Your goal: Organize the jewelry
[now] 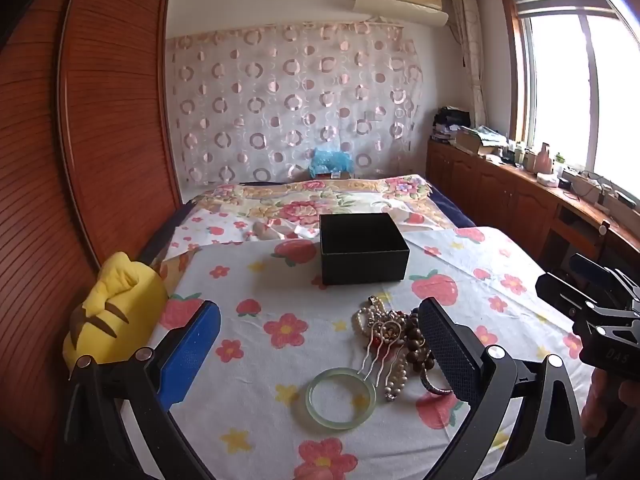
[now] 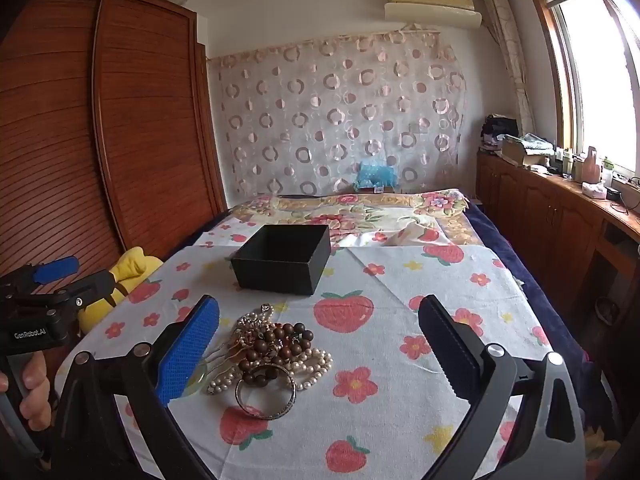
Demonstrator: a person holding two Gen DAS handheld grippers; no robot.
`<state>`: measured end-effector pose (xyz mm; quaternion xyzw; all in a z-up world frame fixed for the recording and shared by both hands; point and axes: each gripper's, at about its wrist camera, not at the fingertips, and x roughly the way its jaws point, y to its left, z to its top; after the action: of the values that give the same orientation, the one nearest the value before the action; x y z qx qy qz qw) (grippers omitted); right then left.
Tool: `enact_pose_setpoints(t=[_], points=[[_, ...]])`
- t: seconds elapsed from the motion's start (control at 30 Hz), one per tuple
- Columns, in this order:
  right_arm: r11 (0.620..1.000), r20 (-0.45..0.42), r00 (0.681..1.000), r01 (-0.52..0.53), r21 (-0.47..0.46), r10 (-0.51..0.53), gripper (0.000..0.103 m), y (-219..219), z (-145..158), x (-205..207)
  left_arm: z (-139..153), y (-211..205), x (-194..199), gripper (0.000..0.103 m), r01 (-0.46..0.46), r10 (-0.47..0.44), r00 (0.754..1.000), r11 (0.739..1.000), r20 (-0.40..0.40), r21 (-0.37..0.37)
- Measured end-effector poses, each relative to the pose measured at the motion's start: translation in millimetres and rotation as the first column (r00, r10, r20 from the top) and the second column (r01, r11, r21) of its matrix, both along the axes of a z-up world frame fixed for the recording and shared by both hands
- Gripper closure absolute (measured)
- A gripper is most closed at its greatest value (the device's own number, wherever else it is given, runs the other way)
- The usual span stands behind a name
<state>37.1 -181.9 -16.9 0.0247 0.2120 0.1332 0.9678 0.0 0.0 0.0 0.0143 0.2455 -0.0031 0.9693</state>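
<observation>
Black box [image 1: 363, 249] beyond the jewelry heap [image 1: 394, 340] — both tools [image 1: 320, 354] [image 2: 318, 350] wide, empty.

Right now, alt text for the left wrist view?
Open left gripper hovers over a jewelry pile and a green bangle on a strawberry-print cloth. An open black box sits beyond.

**Jewelry count on the bed**

One black box [image 1: 363, 247], lidless, sits ahead of both tongs. Between the left tongs' fingers lies one green bangle [image 1: 340, 398], with one metal hair comb [image 1: 382, 344] just beyond it. One dark bead string [image 2: 280, 346], one pearl strand [image 2: 312, 364] and one silver bangle [image 2: 266, 394] lie heaped together. One yellow plush [image 1: 114, 312] rests left of the tongs.
</observation>
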Motion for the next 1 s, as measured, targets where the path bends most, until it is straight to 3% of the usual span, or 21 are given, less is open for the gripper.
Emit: enact_pose_setpoints(t=[1.0], points=[[1.0,0.004,1.0,0.0,-0.007,0.0,0.002,1.1,-0.7,0.1,0.1,-0.3,-0.4,0.007,0.002,-0.002,1.0,1.0,0.003,0.001]])
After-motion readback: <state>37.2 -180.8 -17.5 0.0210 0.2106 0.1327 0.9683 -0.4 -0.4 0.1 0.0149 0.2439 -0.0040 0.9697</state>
